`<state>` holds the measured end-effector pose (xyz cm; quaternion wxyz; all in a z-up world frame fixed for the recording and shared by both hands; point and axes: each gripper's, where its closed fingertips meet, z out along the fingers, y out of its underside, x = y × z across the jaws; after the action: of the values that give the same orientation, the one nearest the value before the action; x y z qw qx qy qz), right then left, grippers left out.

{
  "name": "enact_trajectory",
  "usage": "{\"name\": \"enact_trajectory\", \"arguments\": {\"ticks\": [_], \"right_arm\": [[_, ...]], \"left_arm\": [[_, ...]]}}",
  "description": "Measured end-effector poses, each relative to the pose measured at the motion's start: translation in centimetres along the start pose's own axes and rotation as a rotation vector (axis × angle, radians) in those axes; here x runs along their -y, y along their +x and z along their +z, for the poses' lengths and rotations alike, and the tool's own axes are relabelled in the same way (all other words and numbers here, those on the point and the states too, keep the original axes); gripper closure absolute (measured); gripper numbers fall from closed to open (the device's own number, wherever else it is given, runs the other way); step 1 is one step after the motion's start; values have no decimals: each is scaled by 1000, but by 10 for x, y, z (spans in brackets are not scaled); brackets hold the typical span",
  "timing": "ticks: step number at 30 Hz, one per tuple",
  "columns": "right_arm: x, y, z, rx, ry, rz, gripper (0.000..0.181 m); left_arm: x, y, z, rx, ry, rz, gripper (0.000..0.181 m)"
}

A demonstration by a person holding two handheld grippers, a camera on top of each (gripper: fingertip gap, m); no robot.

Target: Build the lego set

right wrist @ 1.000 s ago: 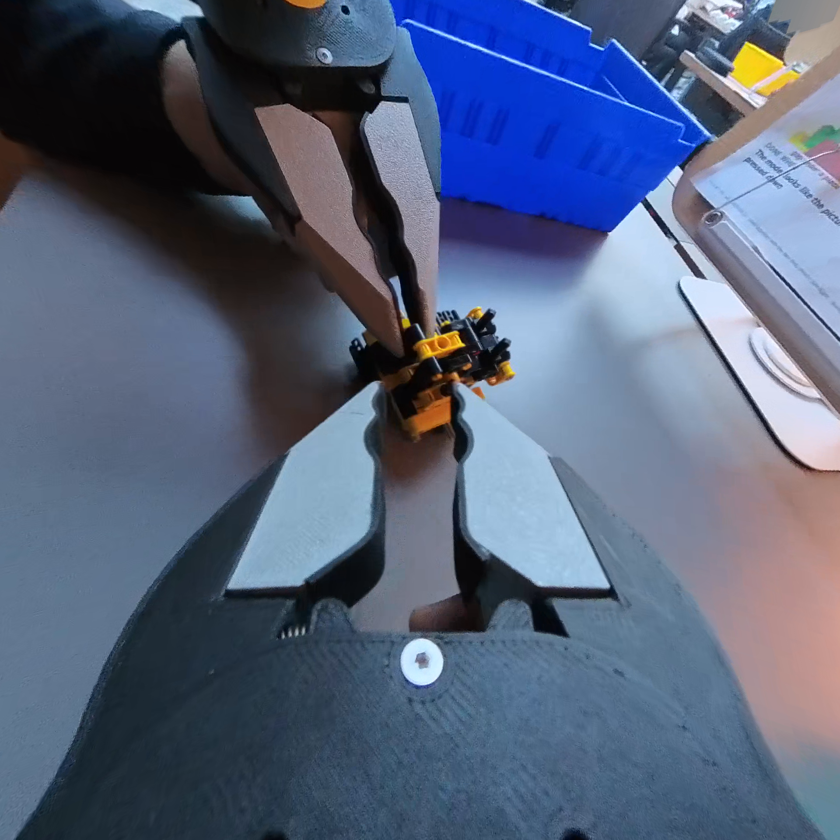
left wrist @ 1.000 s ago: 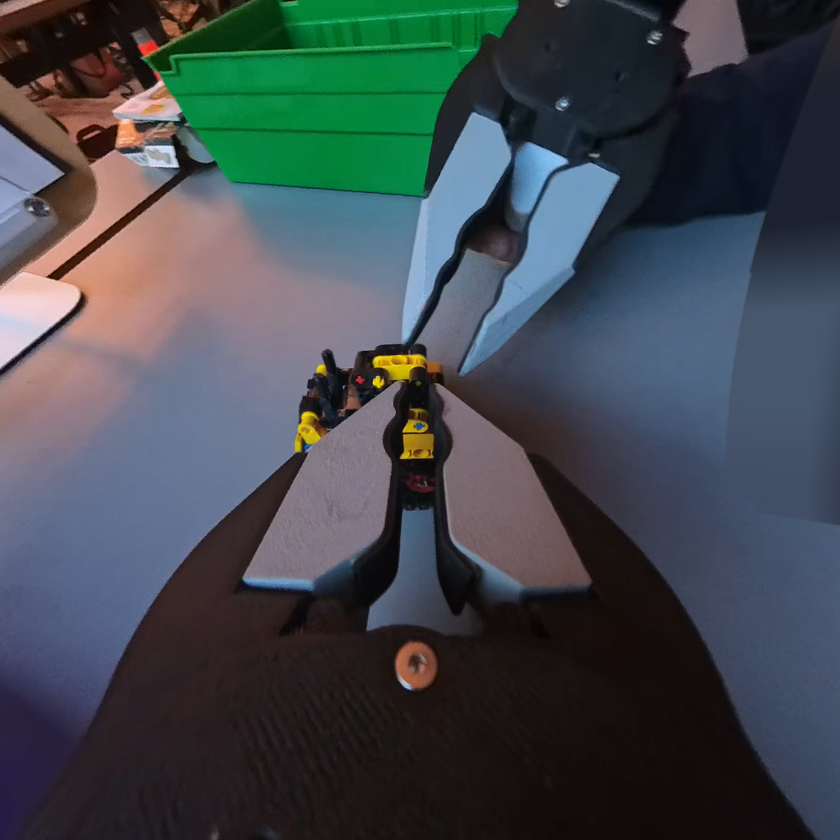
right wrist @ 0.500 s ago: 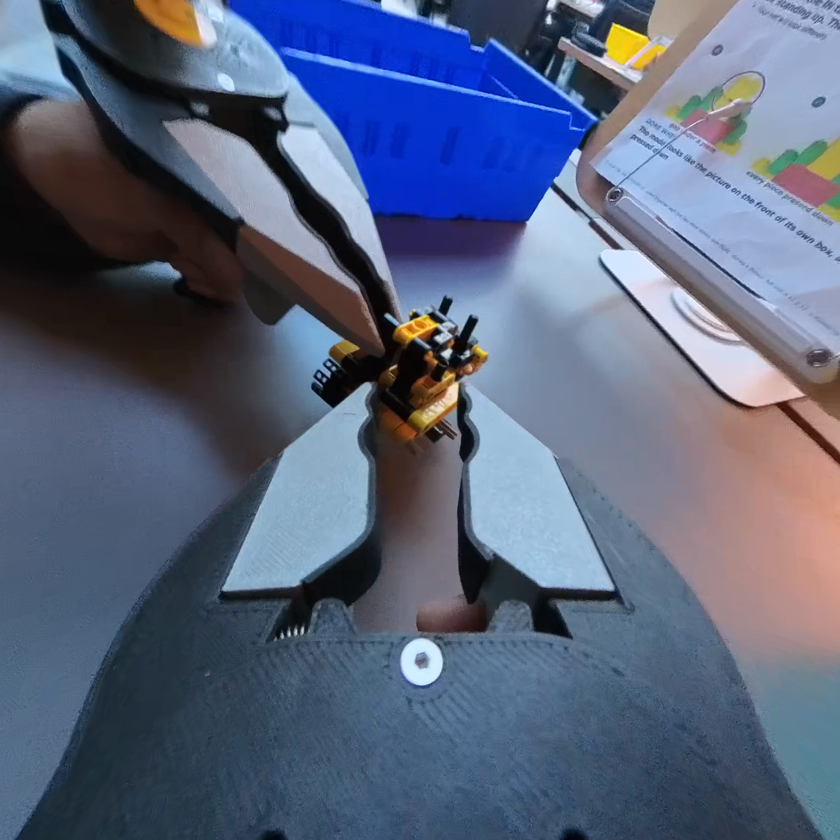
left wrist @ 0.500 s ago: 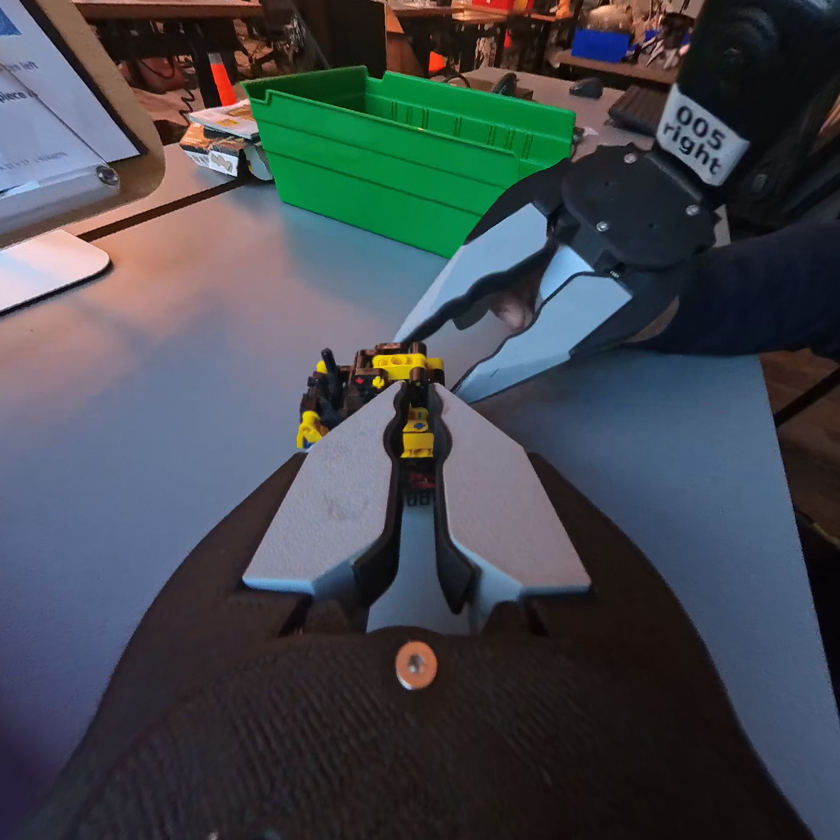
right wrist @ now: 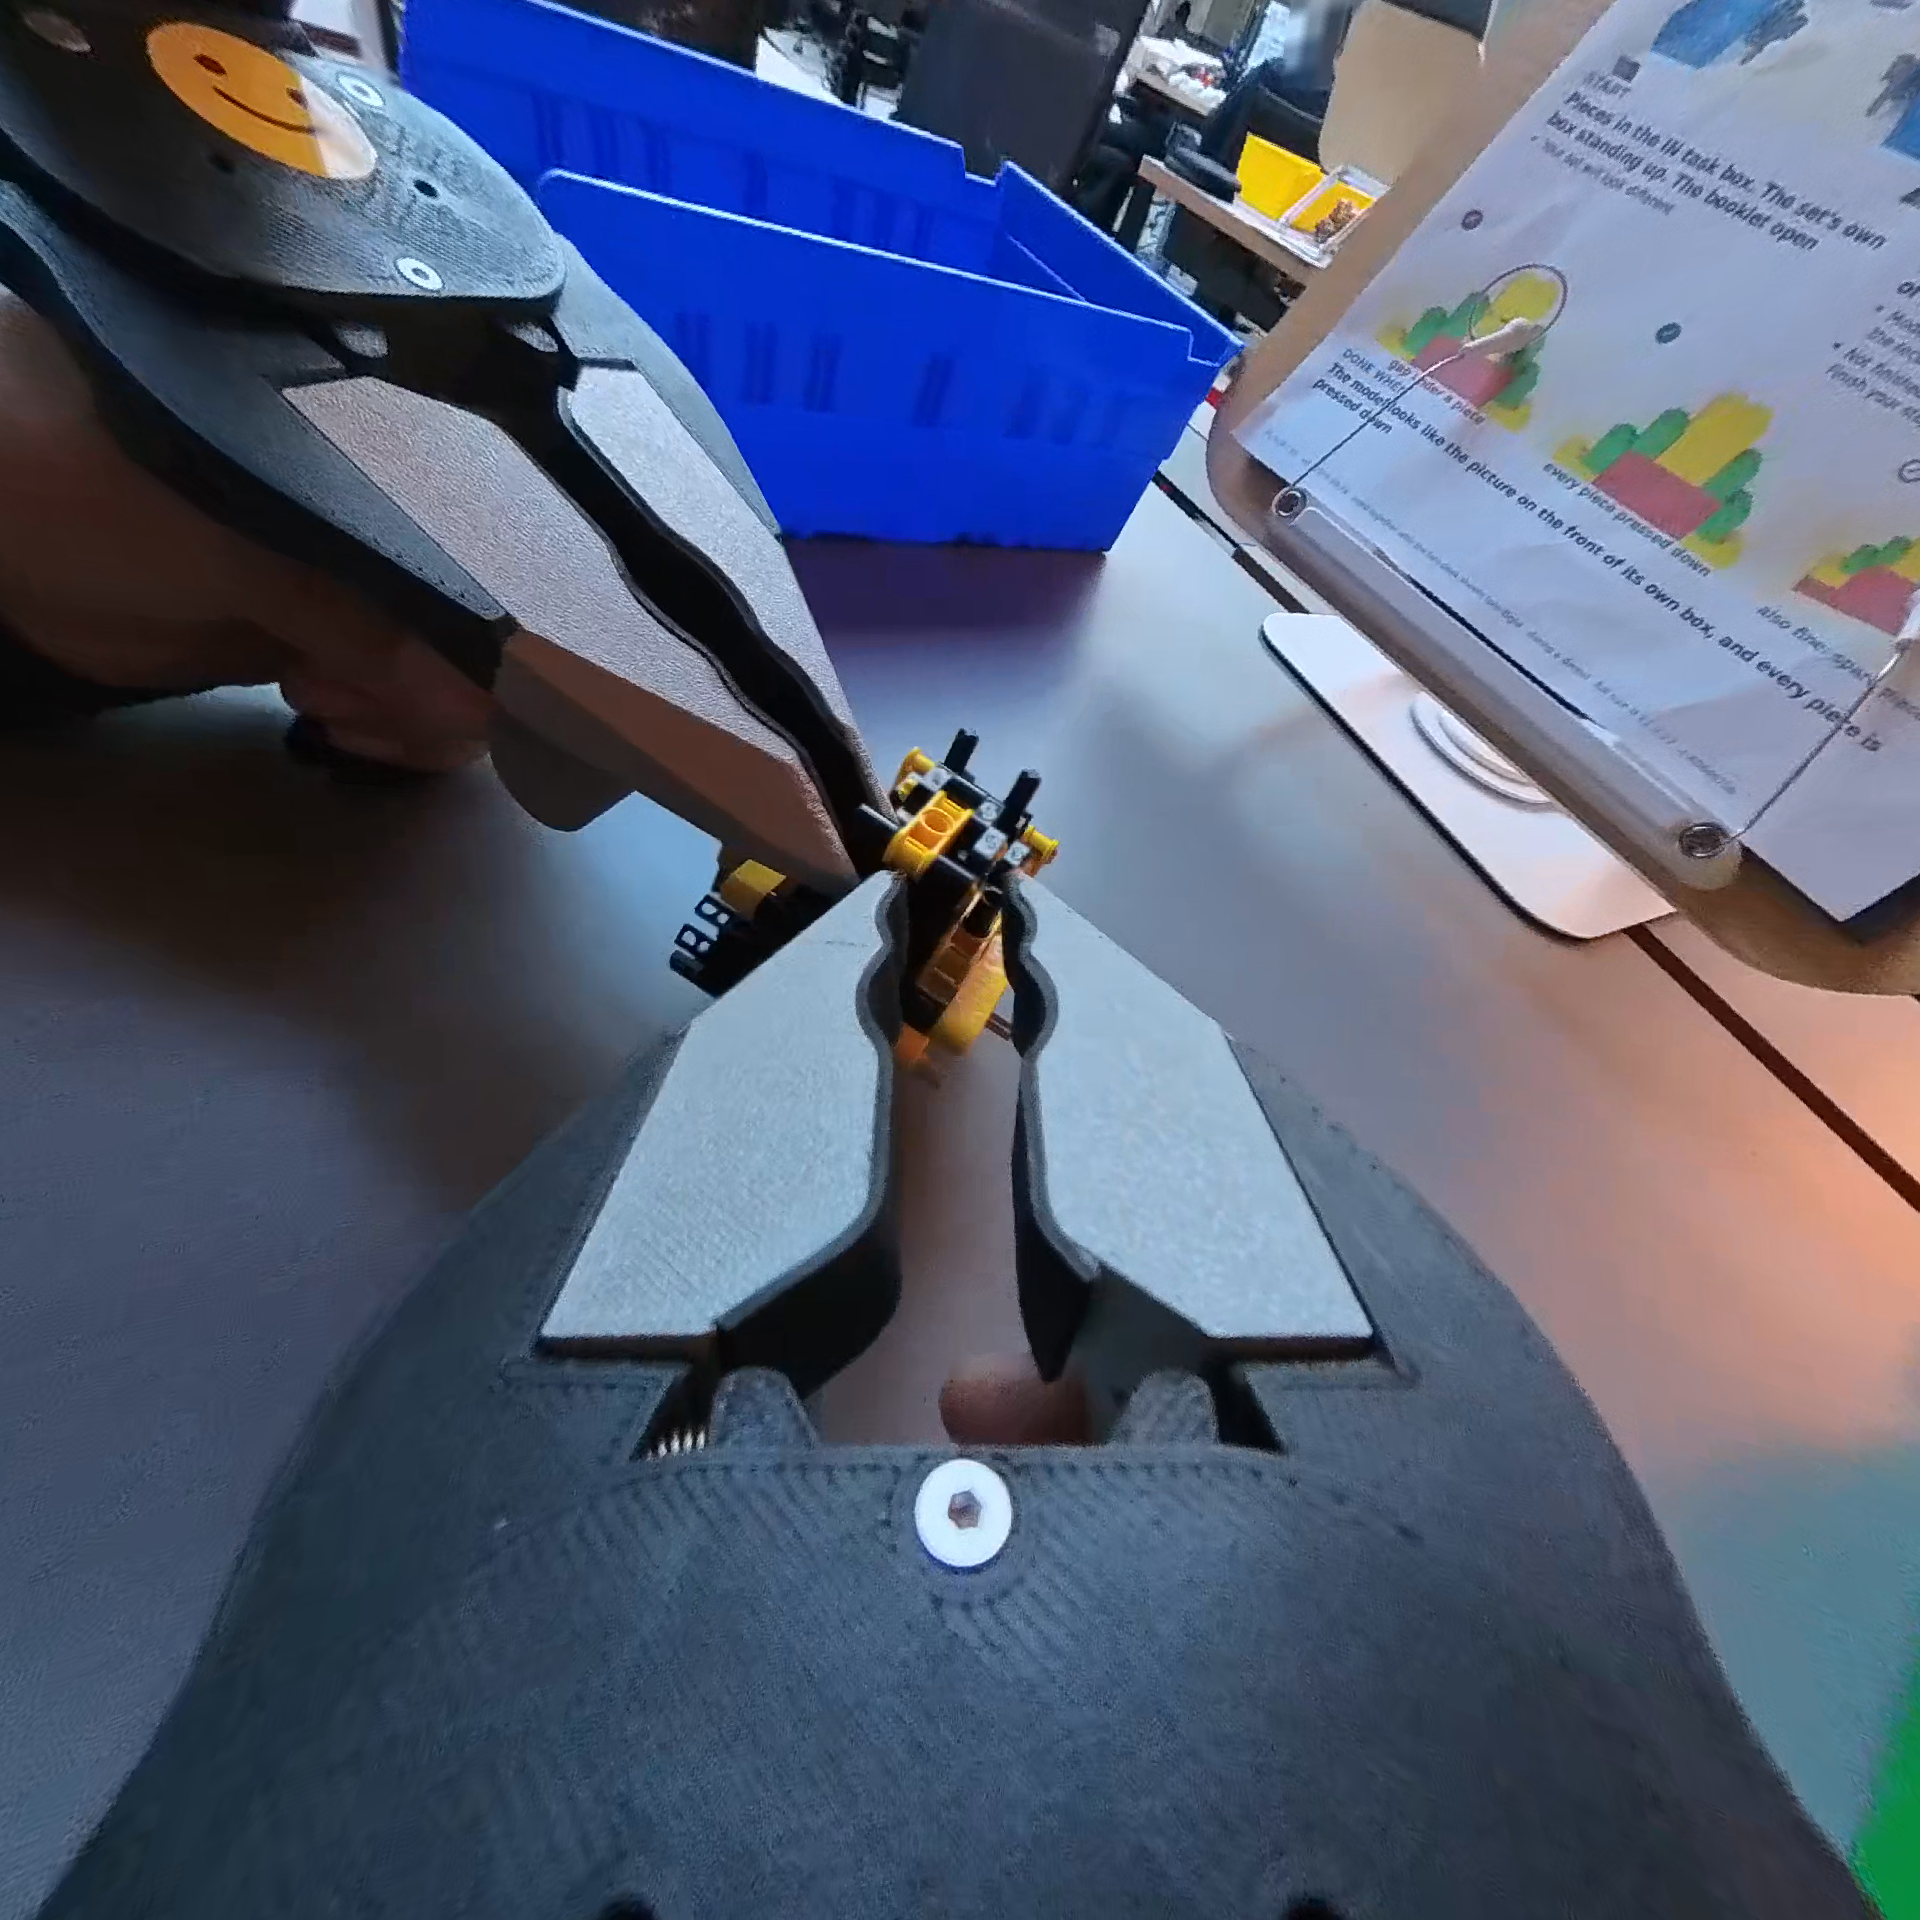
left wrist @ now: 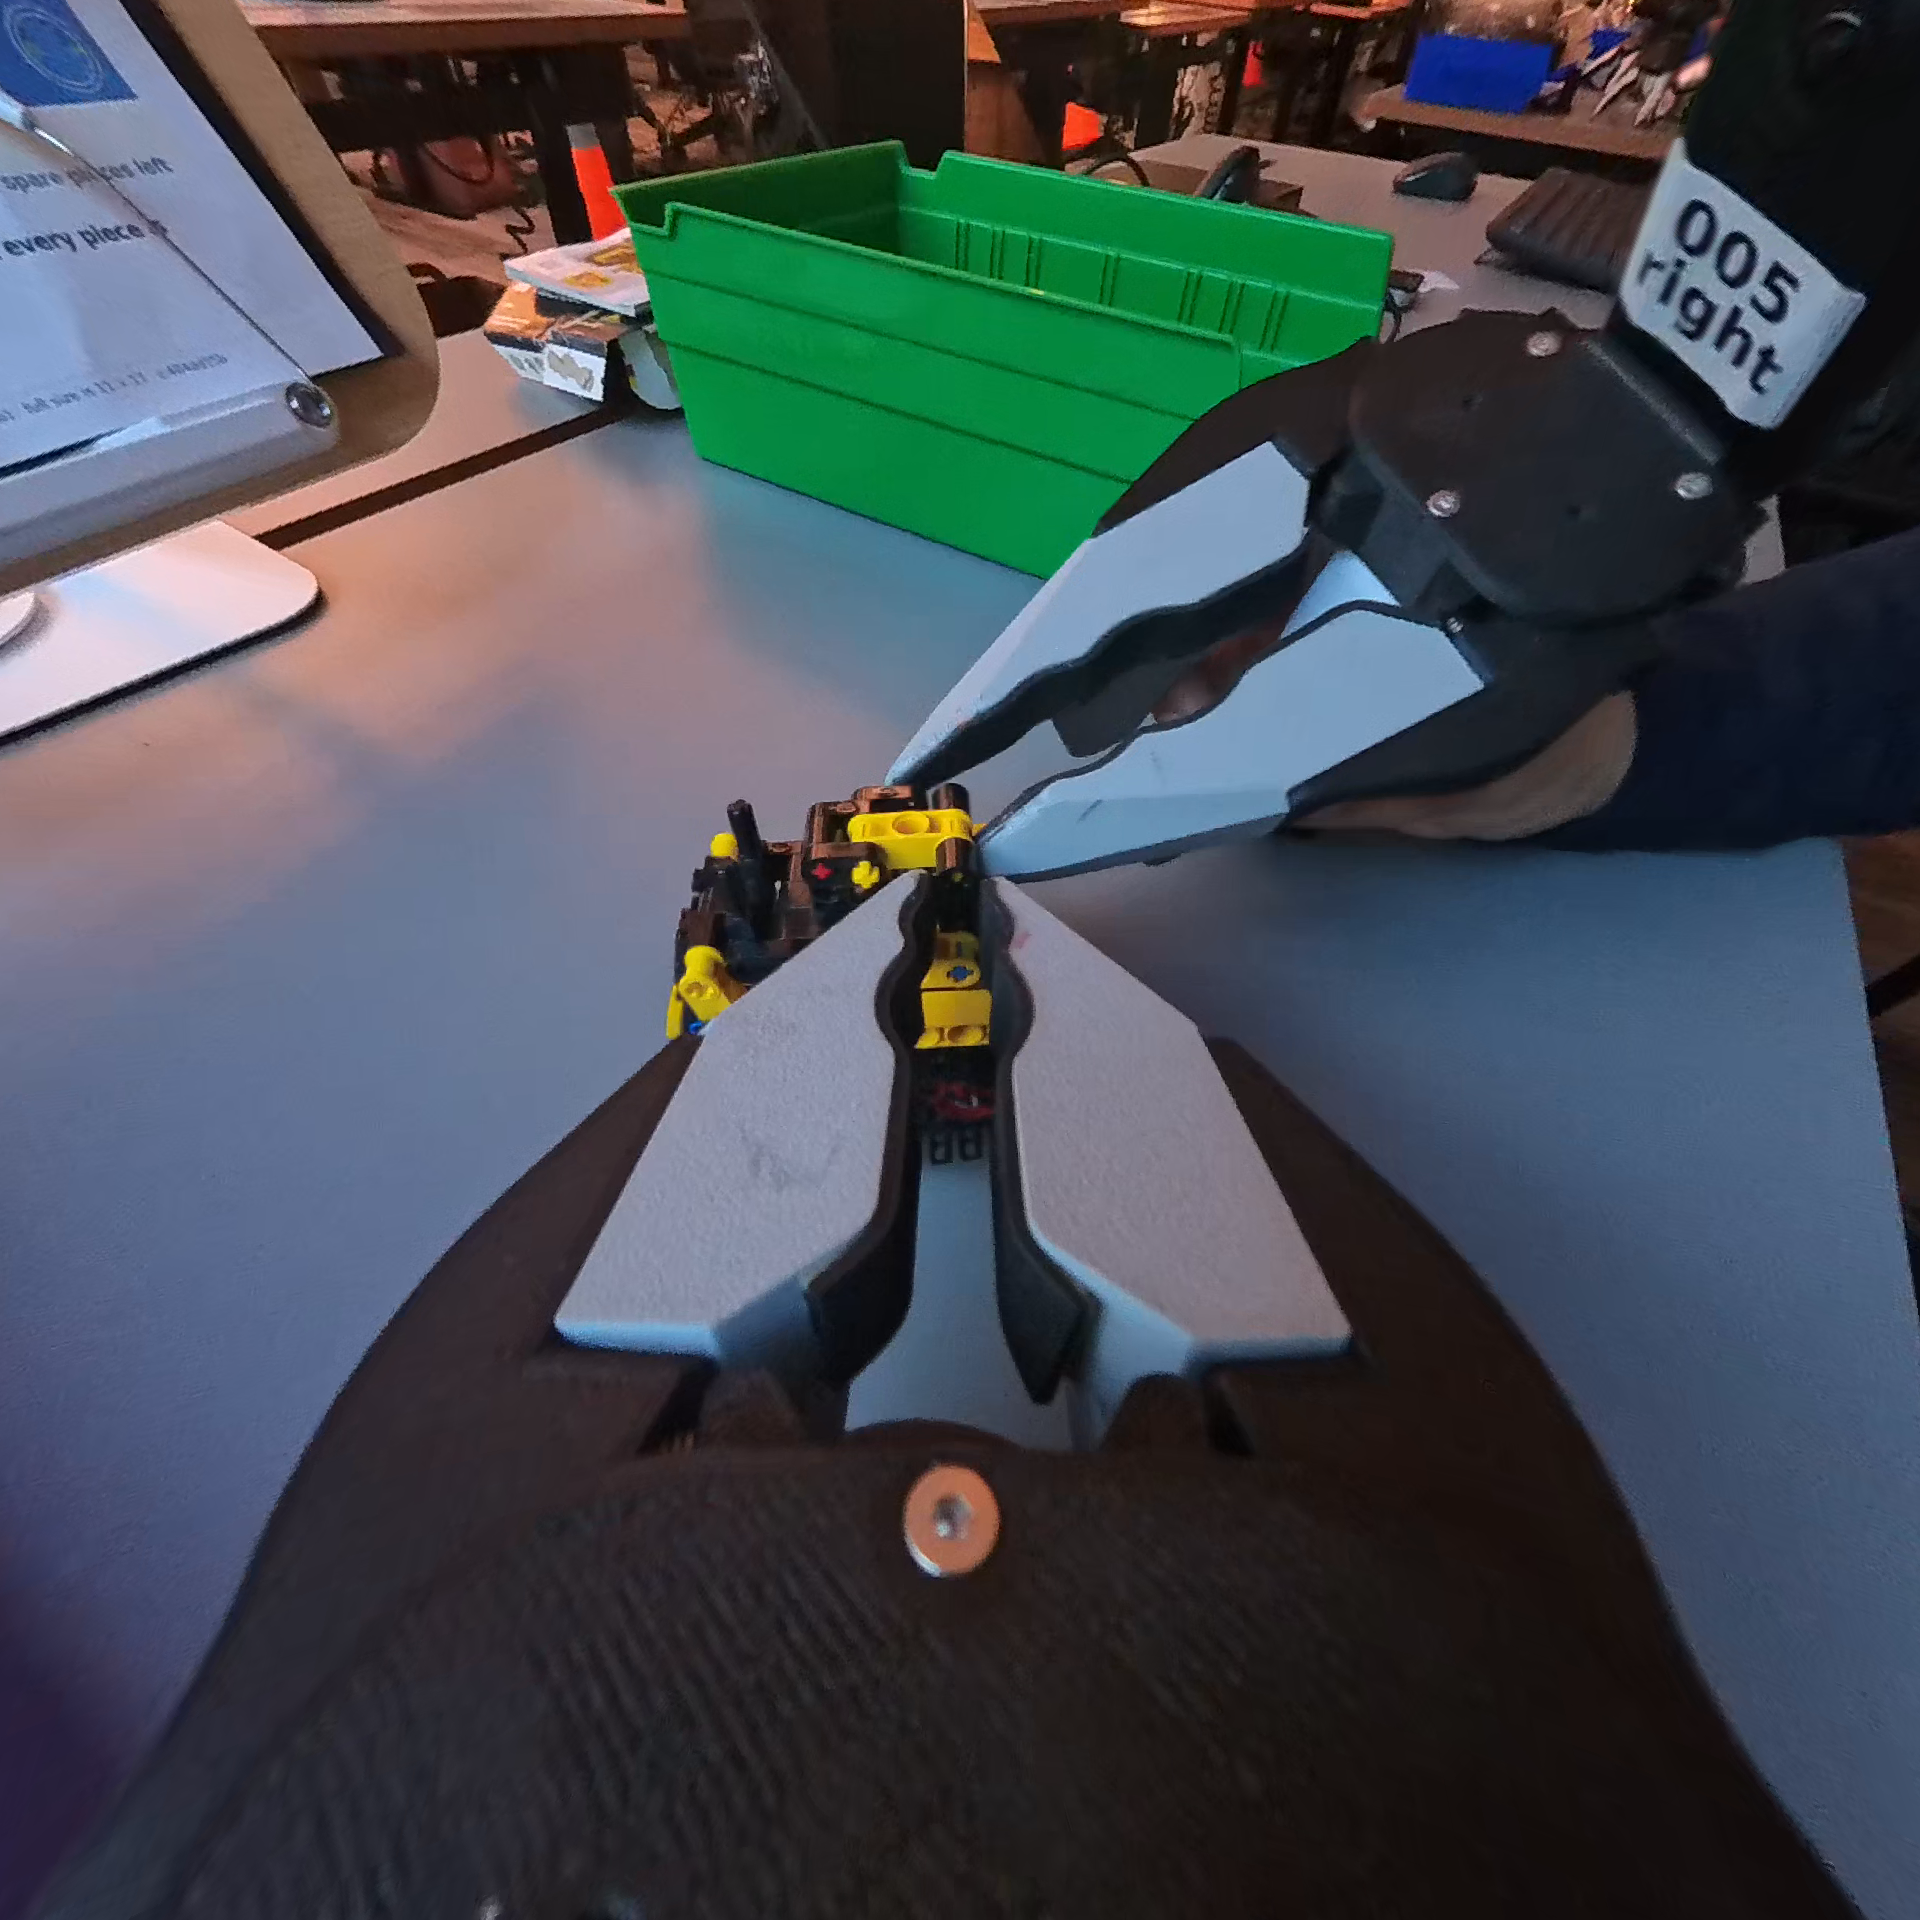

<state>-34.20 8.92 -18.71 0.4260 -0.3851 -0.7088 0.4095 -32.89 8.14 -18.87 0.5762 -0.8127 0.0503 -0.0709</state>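
A small yellow and black lego model sits low over the grey table, held between both grippers. My left gripper is shut on the model's near end, with a yellow piece showing between its fingers. My right gripper comes from the opposite side and is shut on the model at its yellow beam end. In the left wrist view the right gripper reaches in from the right. In the right wrist view the left gripper reaches in from the upper left. The model's underside is hidden.
A green bin stands behind the model, with a small box and booklet to its left. A blue bin stands on the other side. An instruction sheet on a stand is close by. The table edge runs at the right. Left and right tips are no more than a few centimetres apart.
The right gripper swung from above the model to its side and closed its fingers on the yellow beam end. Both views tipped up, showing more of the room. The left gripper kept its hold.
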Motion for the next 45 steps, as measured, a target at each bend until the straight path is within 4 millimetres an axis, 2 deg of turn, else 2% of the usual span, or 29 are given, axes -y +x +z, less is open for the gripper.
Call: {"name": "enact_trajectory", "arguments": {"ticks": [5, 29, 39, 42, 45], "right_arm": [[0, 1, 1, -58, -8, -50, 169], [-8, -2, 4, 39, -38, 49, 170], [-8, -4, 2, 61, -32, 12, 170], [-11, -5, 2, 96, -43, 8, 172], [-15, -5, 0, 122, -43, -67, 172]], "left_arm": [[1, -2, -2, 24, 7, 20, 177], [-5, -1, -1, 81, -29, 140, 177], [-4, 2, 0, 53, -27, 133, 176], [-7, 4, 1, 30, -44, 195, 174], [4, 3, -8, 32, 42, 282, 165]]}}
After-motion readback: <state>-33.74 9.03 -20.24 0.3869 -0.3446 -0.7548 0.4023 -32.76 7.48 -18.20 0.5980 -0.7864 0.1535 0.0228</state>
